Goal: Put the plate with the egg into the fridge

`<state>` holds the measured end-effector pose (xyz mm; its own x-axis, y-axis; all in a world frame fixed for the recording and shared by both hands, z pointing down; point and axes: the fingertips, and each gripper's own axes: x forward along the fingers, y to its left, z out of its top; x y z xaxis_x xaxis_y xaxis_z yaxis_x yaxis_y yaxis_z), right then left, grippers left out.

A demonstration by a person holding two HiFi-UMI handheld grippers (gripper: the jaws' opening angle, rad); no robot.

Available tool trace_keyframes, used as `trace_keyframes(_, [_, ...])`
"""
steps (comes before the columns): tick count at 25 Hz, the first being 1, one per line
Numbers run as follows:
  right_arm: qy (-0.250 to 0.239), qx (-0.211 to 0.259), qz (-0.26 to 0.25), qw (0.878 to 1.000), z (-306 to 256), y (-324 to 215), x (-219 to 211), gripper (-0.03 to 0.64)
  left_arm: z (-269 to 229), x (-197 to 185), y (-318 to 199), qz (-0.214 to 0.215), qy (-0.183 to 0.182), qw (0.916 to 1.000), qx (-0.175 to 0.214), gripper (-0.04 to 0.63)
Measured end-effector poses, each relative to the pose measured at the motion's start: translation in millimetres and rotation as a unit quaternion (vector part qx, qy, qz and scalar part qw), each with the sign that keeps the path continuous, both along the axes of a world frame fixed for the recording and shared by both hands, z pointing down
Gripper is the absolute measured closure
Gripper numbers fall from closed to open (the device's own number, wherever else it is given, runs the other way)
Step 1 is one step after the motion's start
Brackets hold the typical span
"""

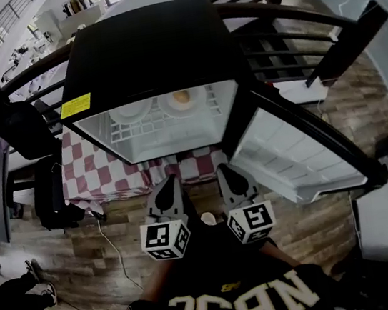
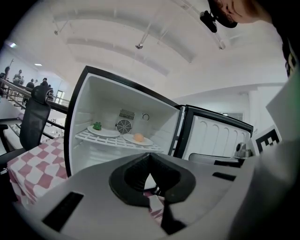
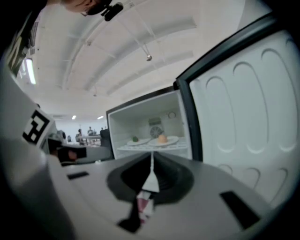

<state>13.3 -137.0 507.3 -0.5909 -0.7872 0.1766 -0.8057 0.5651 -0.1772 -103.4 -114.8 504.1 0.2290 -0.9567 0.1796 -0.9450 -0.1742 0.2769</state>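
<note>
Left gripper [image 1: 167, 186] and right gripper [image 1: 228, 173] shut, empty, lower centre; plate with the egg [image 1: 182, 102] sits in fridge [image 1: 142, 50], so we'd push the door [image 1: 291, 154] closed gently.

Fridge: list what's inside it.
On the wire shelf: a plate with an egg, a second plate with a small green thing; a round vent behind. Below the shelf, the left gripper covers the view.

Black cream-lettered shirt [image 1: 231, 307]; grey left claw [image 1: 168, 182], right claw [image 1: 225, 170].
</note>
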Motion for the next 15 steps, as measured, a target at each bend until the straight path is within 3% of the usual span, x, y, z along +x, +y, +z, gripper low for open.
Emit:
trace_keyframes(8, [-0.004,-0.005,-0.028,1.000,8.2,16.9,-2.8,0.584,1.6,10.9,16.1,0.003,-0.009,1.0000,-0.003,0.575])
trace_keyframes(15, [0.023,0.010,-0.043,0.999,8.2,20.0,4.9,0.585,3.4,30.3,21.8,0.012,-0.007,0.9999,-0.006,0.575])
